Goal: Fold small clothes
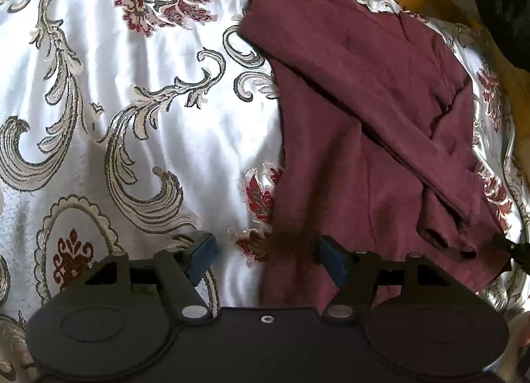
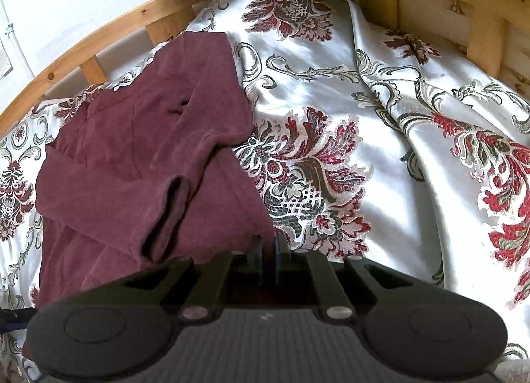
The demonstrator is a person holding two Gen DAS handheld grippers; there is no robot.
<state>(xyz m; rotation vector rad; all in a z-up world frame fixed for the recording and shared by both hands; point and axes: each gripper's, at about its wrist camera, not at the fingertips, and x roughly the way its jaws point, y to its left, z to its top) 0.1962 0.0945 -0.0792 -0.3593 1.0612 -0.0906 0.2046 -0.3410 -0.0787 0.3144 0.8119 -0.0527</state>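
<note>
no readable writing | shirt [image 1: 364, 111] on bedspread [image 1: 132, 118] | left gripper [image 1: 265, 250] apart over shirt hem | right gripper [image 2: 270, 247] clamped on shirt edge

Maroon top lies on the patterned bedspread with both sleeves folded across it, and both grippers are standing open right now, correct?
Not quite. Only the left gripper is open, over the maroon top edge on the bedspread. The right wrist view shows the right gripper shut at the hem. Both sleeves are folded across.
</note>
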